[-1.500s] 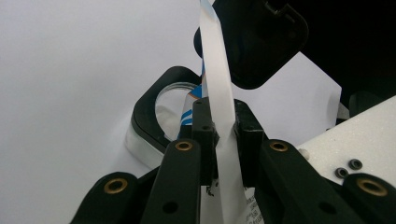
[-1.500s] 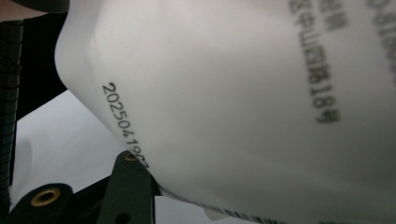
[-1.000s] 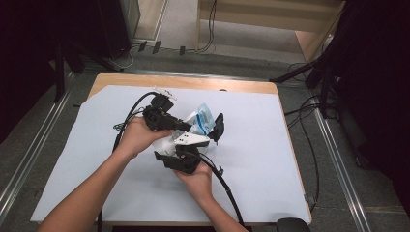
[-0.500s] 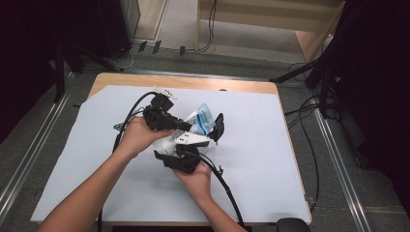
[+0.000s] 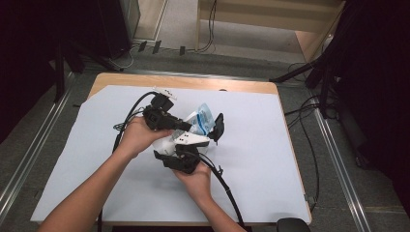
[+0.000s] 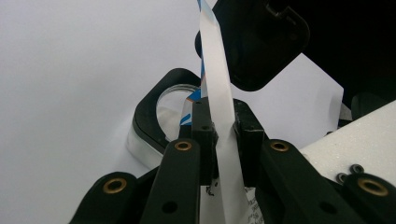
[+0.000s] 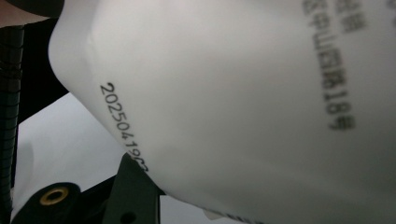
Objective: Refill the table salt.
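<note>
We hold the white packet [image 5: 199, 121] mid-counter [image 5: 270, 159], its sealed edge clamped in the left tongs [image 6: 224, 126] and its body gripped just nearer by the right tongs [image 5: 209, 140].

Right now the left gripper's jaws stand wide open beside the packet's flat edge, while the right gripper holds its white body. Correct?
Not quite. In the left gripper view, the left gripper is shut on the packet's flat edge, not open beside it. The rest stands.
</note>
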`<state>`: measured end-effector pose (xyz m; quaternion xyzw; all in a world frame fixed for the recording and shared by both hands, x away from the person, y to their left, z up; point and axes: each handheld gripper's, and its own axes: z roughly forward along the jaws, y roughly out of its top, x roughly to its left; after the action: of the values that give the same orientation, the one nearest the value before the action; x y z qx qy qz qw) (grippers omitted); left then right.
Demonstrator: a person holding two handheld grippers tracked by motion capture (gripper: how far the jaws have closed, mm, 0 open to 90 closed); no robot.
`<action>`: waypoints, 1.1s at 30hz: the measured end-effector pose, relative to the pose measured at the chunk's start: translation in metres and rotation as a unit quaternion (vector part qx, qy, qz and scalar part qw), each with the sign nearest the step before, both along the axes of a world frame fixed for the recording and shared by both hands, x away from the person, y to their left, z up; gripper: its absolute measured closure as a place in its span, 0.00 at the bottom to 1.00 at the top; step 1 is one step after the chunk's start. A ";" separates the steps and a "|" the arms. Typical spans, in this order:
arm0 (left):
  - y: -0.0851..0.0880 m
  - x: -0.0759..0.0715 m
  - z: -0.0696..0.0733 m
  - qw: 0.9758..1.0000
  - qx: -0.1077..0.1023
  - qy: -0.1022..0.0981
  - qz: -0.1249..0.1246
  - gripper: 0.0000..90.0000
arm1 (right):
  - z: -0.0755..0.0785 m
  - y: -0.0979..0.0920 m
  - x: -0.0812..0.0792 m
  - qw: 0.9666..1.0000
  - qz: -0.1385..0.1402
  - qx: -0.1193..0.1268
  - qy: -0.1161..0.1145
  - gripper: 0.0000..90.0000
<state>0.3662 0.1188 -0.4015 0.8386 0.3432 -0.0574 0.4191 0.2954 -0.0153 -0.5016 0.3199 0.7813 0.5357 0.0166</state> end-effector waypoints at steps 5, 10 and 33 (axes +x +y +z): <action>0.000 0.000 0.000 1.000 -0.002 0.000 0.000 0.92 | 0.000 0.000 0.000 1.000 0.001 -0.001 0.000 0.66; 0.000 0.000 0.000 1.000 -0.002 0.002 0.000 0.92 | 0.000 -0.001 0.001 1.000 0.001 0.004 0.006 0.67; 0.003 -0.003 0.001 1.000 -0.009 0.002 -0.006 0.87 | 0.001 -0.004 0.002 1.000 -0.005 0.015 0.010 0.68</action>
<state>0.3637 0.1213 -0.4006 0.8368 0.3389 -0.0644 0.4252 0.2972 -0.0192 -0.5001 0.3291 0.7717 0.5443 0.0066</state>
